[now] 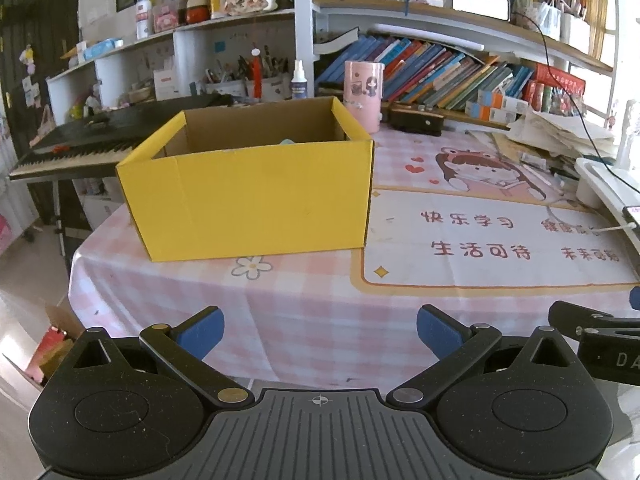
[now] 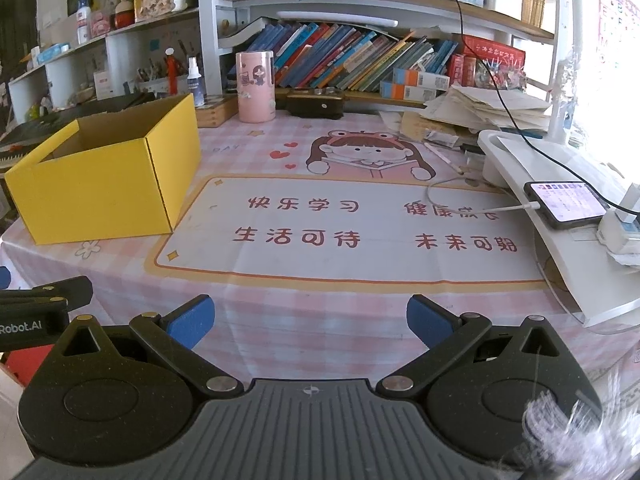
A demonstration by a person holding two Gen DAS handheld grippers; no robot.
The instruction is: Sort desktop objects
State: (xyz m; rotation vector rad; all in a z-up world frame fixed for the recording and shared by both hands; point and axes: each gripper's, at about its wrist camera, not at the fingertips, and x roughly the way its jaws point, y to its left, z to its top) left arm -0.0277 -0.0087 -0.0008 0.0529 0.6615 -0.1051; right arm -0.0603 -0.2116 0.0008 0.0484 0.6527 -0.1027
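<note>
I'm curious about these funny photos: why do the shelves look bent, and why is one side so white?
Left wrist view: the fisheye lens bows the bookshelf and darkens the corners. Right wrist view: window light washes out the right edge, the yellow box stays sharp, and a fuzzy grey blur smears the bottom right corner.

My left gripper point(image 1: 320, 334) and right gripper point(image 2: 310, 322) match: black linkage arms, blue finger pads point(image 1: 202, 336), brass and silver pivot screws, ribbed grey base with a crosshair mark. White lettering reading "Robot.AI" marks one gripper's side.
</note>
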